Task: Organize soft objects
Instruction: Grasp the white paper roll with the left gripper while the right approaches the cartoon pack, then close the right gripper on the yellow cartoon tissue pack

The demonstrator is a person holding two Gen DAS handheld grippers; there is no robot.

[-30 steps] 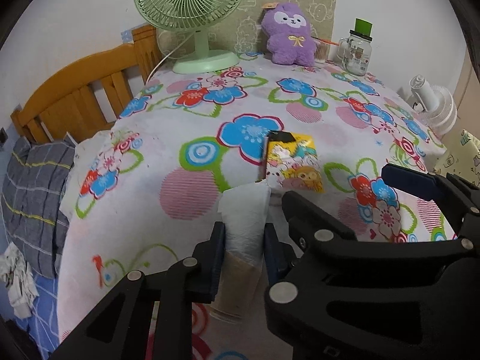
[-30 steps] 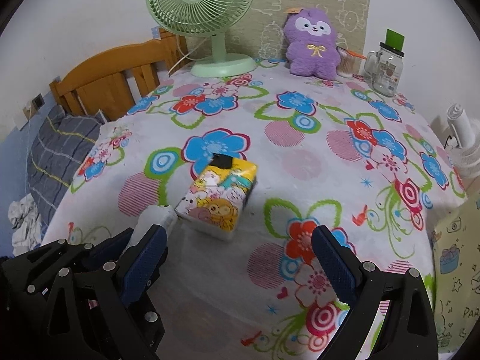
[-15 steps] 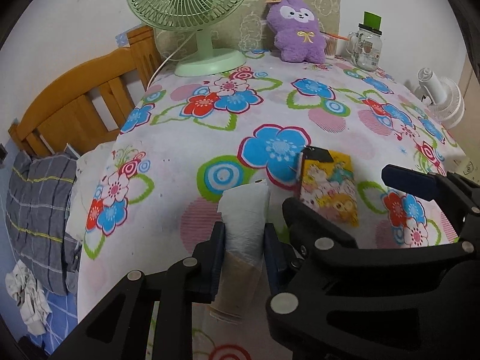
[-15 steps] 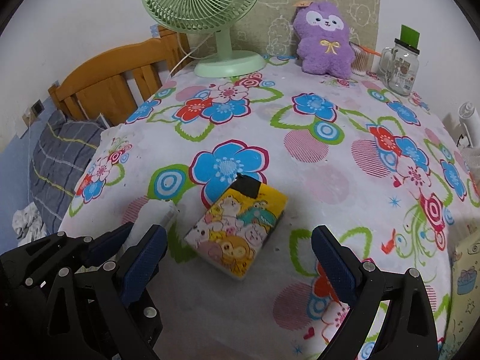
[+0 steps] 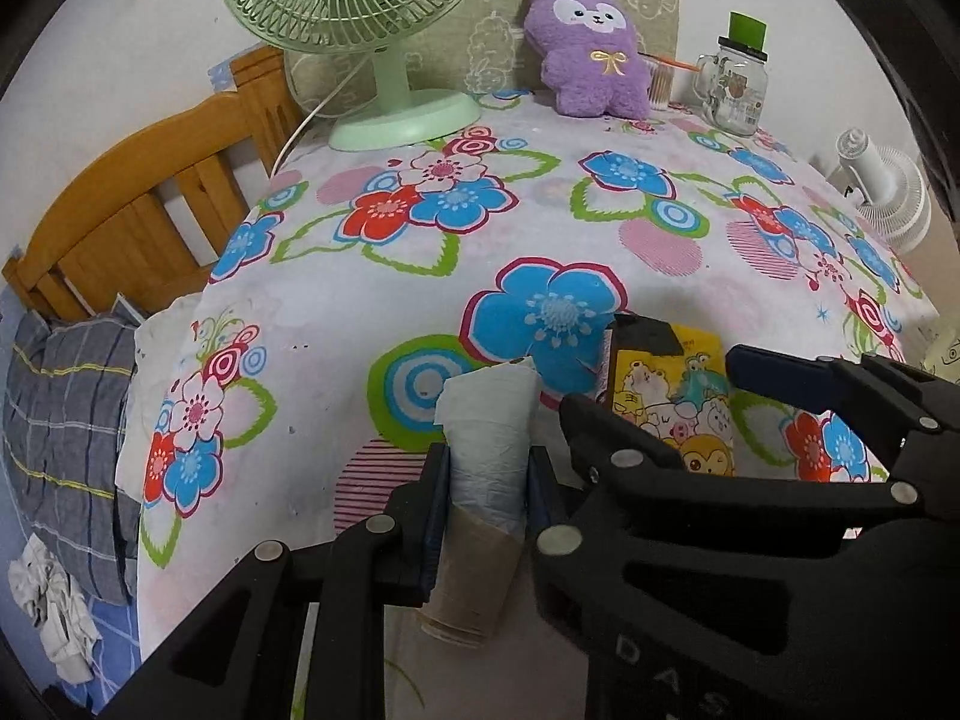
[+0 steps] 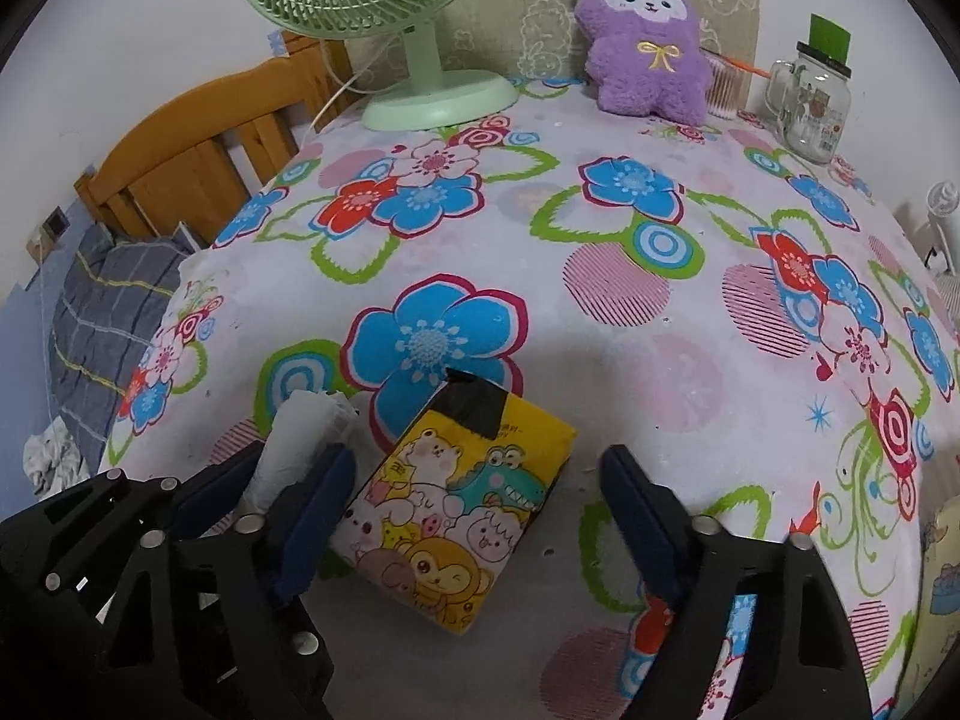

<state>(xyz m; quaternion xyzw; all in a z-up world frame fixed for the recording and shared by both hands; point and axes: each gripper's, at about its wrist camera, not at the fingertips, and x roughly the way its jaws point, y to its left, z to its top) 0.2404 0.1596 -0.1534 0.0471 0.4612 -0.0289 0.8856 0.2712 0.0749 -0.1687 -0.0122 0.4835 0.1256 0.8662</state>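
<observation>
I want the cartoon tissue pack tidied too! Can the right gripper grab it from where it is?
Probably yes. The right gripper is open, with its fingers on either side of the tissue pack, and nothing lies between them. The left gripper, holding the paper roll, sits close beside it.

Green desk fan standing at table's far edge on flowered tablecloth. Glass mug jar with green-tagged lid sitting far right. Wooden headboard and grey plaid pillow lying left of table.
</observation>
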